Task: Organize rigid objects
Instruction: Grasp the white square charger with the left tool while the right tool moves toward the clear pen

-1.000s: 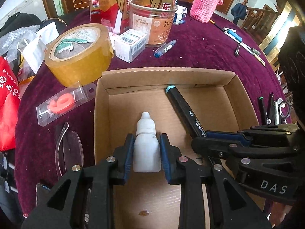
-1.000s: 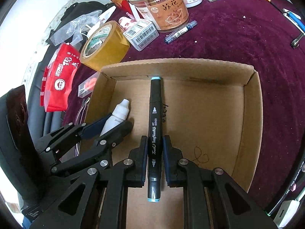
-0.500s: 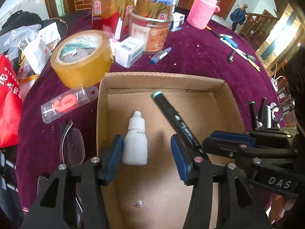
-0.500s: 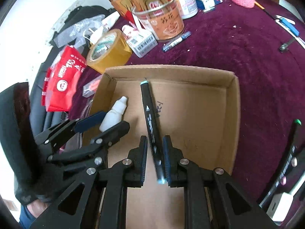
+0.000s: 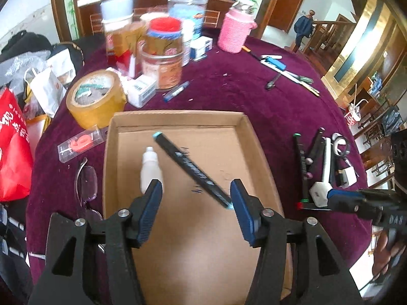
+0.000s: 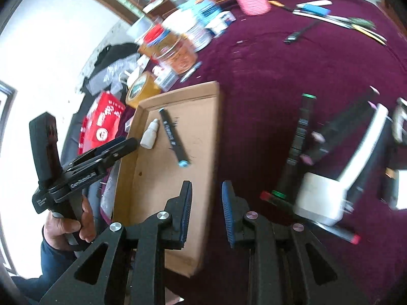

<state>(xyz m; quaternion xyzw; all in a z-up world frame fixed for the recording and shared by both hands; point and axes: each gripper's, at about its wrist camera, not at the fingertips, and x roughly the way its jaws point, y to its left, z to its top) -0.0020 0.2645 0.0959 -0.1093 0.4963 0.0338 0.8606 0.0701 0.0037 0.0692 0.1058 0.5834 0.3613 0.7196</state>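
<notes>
Two items lay loose in the cardboard box [image 5: 112, 167]; both tools were empty, jaws opening.
Your right tool [image 6: 206, 211] neared tangled markers [image 6: 300, 137] on the surface; you risked scattering them, while the dropper bottle [image 5: 150, 170] and black marker [image 5: 193, 170] stayed boxed.

A shallow brown cardboard box [image 5: 175, 241] sat open on the purple cloth. Inside it lay a small white bottle [image 5: 150, 170] on its side, cap pointing away. Just beside it lay a long black marker [image 5: 193, 171] with pale blue ends, slanting across the box floor.
</notes>
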